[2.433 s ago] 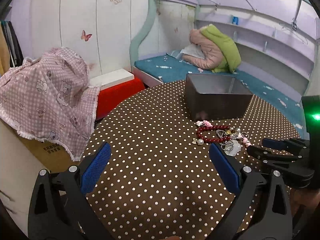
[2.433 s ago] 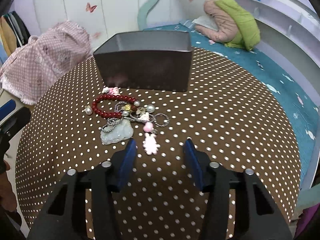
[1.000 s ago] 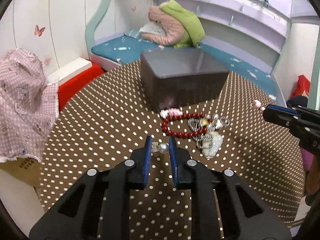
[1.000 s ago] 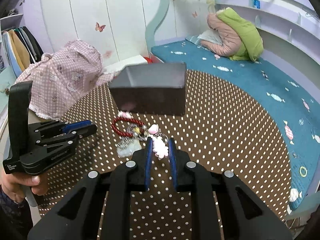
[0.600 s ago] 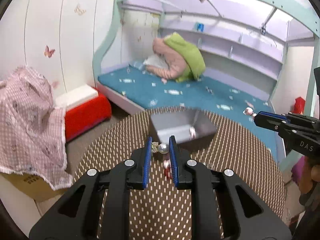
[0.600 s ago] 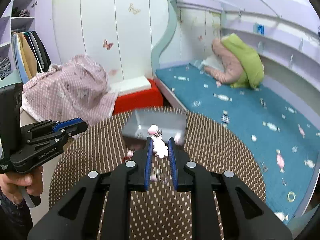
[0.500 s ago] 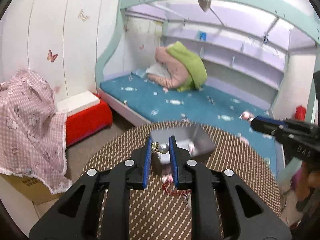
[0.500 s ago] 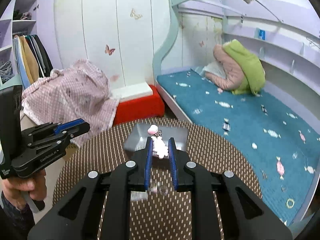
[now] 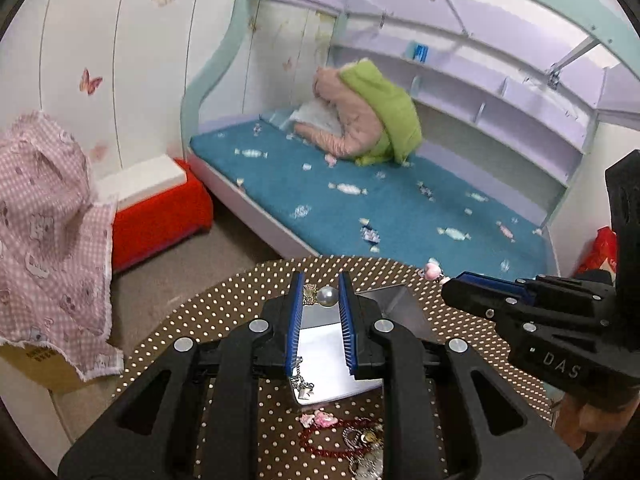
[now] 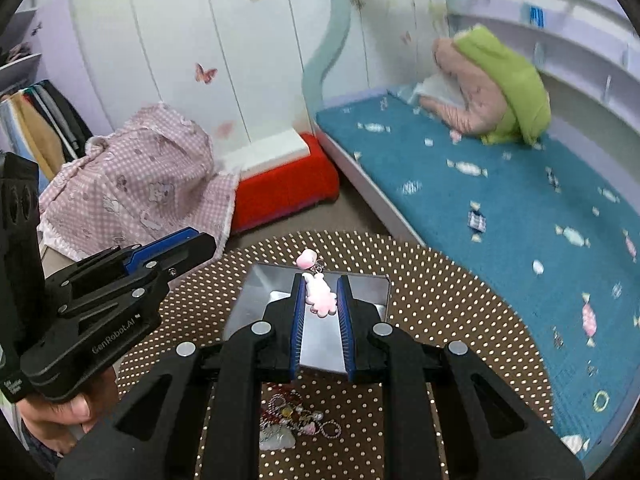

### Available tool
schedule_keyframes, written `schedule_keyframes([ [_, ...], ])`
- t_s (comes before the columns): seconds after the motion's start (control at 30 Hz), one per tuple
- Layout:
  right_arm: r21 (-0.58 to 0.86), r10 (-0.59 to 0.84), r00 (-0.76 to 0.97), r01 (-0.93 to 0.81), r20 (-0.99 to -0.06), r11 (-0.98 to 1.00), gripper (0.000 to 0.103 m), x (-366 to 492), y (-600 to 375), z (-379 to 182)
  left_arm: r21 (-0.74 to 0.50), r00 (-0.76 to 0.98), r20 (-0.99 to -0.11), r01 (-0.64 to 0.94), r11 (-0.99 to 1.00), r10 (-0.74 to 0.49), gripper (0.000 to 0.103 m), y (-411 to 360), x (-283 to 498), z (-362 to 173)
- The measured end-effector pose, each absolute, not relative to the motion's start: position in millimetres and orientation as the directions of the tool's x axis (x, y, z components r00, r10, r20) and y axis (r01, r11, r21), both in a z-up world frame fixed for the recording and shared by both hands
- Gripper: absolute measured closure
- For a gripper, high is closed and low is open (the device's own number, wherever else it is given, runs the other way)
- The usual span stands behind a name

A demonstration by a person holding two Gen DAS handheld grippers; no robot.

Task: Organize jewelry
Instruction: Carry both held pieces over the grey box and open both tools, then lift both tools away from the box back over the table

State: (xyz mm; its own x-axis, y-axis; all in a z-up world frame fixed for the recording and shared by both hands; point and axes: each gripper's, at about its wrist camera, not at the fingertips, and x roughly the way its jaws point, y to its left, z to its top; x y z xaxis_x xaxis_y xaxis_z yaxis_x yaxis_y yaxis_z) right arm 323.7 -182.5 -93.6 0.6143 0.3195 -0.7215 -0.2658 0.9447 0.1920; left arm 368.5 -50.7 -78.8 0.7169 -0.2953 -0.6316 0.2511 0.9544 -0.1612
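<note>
My left gripper is shut on a pearl earring with a thin chain hanging below. It is held high above the open grey metal box. My right gripper is shut on a pink charm with a pink bead on top, also high above the box. The right gripper shows in the left wrist view; the left gripper shows in the right wrist view. A pile of jewelry with a red bead bracelet lies on the dotted table in front of the box.
The round table has a brown polka-dot cloth. Behind it are a bed with a teal cover, a red box on the floor and a pink checked cloth at the left.
Both grippers closed on their pieces, the left on the pearl earring, the right on the pink charm, and rose high. They now hang above the grey box.
</note>
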Motion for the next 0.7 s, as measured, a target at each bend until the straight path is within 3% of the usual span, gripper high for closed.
schedule_keyframes([
  [0.27,0.246,0.331,0.539,-0.225,-0.774,0.943,0.086,348,-186,-127,-0.183,0.652,-0.699,0.236,0.954,-0.295,0.084,-56,395,-117],
  [0.33,0.252,0.333,0.541,-0.221,-0.772,0.942,0.086,348,-187,-128,-0.182,0.643,-0.709,0.231,0.956,-0.290,0.067,-55,396,-121],
  [0.37,0.257,0.335,0.543,-0.217,-0.770,0.942,0.085,346,-187,-128,-0.180,0.649,-0.707,0.220,0.959,-0.282,0.046,-54,396,-121],
  [0.4,0.261,0.337,0.546,-0.214,-0.767,0.941,0.079,345,-189,-128,-0.181,0.660,-0.698,0.210,0.961,-0.276,0.031,-51,395,-120],
  [0.43,0.263,0.337,0.549,-0.212,-0.765,0.941,0.075,345,-190,-127,-0.182,0.670,-0.690,0.204,0.962,-0.273,0.027,-48,393,-119],
  [0.5,0.262,0.331,0.567,-0.203,-0.754,0.943,0.054,341,-193,-123,-0.176,0.688,-0.678,0.190,0.966,-0.259,0.017,-42,388,-116],
  [0.53,0.263,0.330,0.575,-0.200,-0.749,0.944,0.047,341,-195,-122,-0.172,0.695,-0.673,0.185,0.968,-0.253,0.014,-40,386,-114],
  [0.63,0.289,0.328,0.622,-0.166,-0.711,0.943,0.014,333,-207,-116,-0.140,0.730,-0.651,0.157,0.978,-0.210,0.009,-33,376,-105],
  [0.67,0.300,0.330,0.637,-0.160,-0.696,0.940,0.007,330,-210,-114,-0.126,0.743,-0.641,0.144,0.982,-0.191,0.007,-31,371,-102],
  [0.7,0.300,0.326,0.645,-0.154,-0.691,0.941,0.007,328,-213,-112,-0.119,0.755,-0.630,0.139,0.983,-0.183,0.007,-29,365,-98],
])
